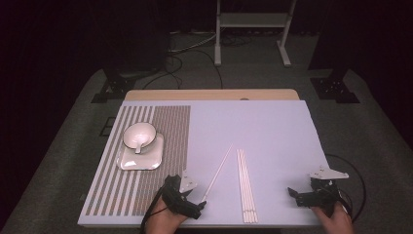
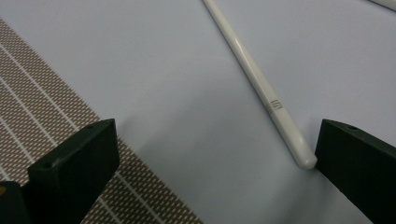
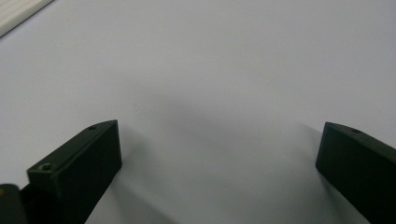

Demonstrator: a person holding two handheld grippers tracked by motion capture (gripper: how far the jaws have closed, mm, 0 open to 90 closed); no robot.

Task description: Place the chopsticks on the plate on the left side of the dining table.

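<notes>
1. Left gripper view: the two black jaws stand wide apart and hold nothing, low over the pale table (image 2: 187,93); the blunt end of a lone white chopstick (image 2: 261,88) lies just inside the right-hand jaw, touching it or nearly so.
2. To take it cleanly, the left gripper (image 1: 187,197) likely needs to shift until the stick's thick end sits midway between the jaws, then close square across the shaft; a bite at the very tip risks rolling or flicking it.
3. Right gripper view: these jaws are also spread wide and empty over bare table, the right gripper (image 1: 304,195) resting well apart from the work.
4. High view: the lone chopstick slants away from the left gripper, near a bundle of chopsticks (image 1: 246,185) lying side by side; a bowl (image 1: 140,135) sits on a plate (image 1: 141,155) on the striped mat (image 1: 165,146).
5. The stick's far tip is cut off in the left gripper view; contact with the jaw cannot be settled, and what rests in the bowl is unclear.
</notes>
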